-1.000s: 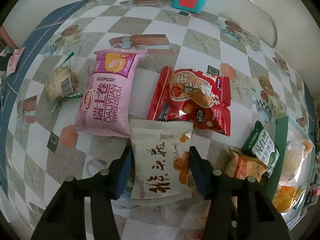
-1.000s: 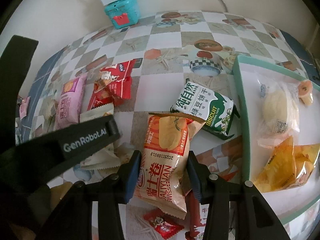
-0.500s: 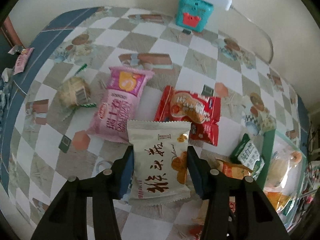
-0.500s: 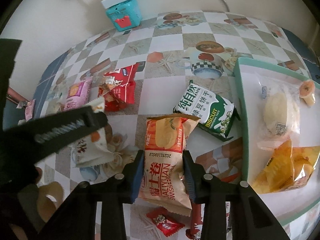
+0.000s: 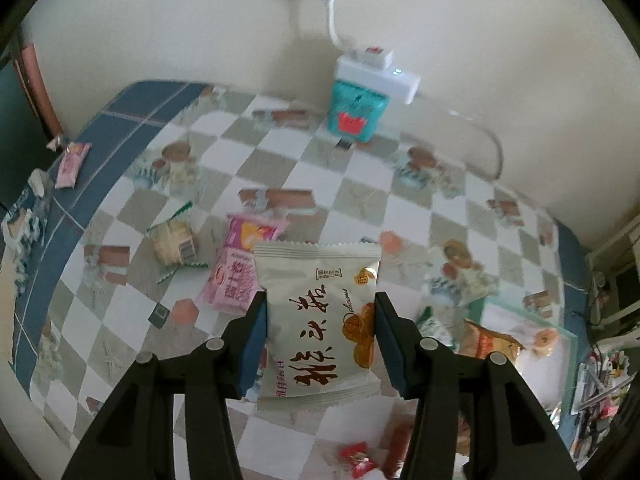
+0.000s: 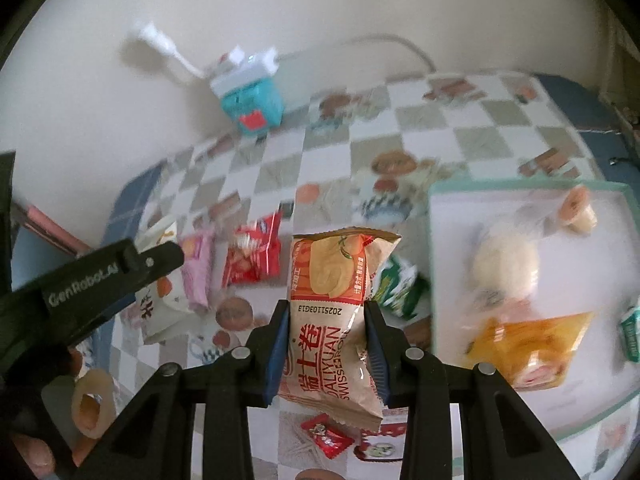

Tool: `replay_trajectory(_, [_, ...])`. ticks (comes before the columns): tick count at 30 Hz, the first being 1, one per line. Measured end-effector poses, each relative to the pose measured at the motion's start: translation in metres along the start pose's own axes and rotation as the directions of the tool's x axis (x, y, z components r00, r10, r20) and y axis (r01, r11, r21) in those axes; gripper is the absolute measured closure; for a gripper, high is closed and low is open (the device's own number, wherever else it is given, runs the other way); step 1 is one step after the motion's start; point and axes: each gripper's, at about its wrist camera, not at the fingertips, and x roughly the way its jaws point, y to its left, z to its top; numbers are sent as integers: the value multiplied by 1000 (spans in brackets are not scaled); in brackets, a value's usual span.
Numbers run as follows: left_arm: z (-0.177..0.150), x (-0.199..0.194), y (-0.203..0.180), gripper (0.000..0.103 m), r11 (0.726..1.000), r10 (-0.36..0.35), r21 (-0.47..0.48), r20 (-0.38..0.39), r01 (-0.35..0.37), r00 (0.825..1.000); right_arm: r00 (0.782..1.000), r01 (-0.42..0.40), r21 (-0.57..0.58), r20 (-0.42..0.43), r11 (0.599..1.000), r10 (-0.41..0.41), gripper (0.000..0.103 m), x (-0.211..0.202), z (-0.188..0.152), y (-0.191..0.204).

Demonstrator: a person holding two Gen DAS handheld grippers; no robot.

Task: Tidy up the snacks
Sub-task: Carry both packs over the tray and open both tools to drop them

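My left gripper is shut on a cream snack packet with dark brush lettering, held up above the checked tablecloth. My right gripper is shut on an orange swiss-roll packet, also lifted off the table. In the right wrist view the left gripper's arm shows at the left with its cream packet. A pink swiss-roll packet, a red packet and a green biscuit packet lie on the table. The mint-rimmed white tray at the right holds several snacks.
A teal box with a white power strip on it stands by the back wall. A clear-wrapped cake lies left of the pink packet. Small red candies lie near the table's front. A hand shows at lower left.
Both grippers have risen with their packets, so the table looks farther away. The right jaws closed tighter on the orange packet. The cream packet left the table.
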Motion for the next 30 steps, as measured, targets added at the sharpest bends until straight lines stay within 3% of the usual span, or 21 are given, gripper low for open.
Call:
replay_trajectory(7, [-8,-19,-31,50,999,-30,44,33,28,999,996,69,55,52,996,-72,65,-31,14,-35])
replay_trajectory(18, [-38,-18,-101,50,984,-58,167,12,55,998,986,147,234,38,961,-160,65,-54,18,-128])
replay_trajectory(30, [-82,-6,-193,50,924,-70,376,-3,66,998,978,181,406,20,896,-207,64,-74,12,-218])
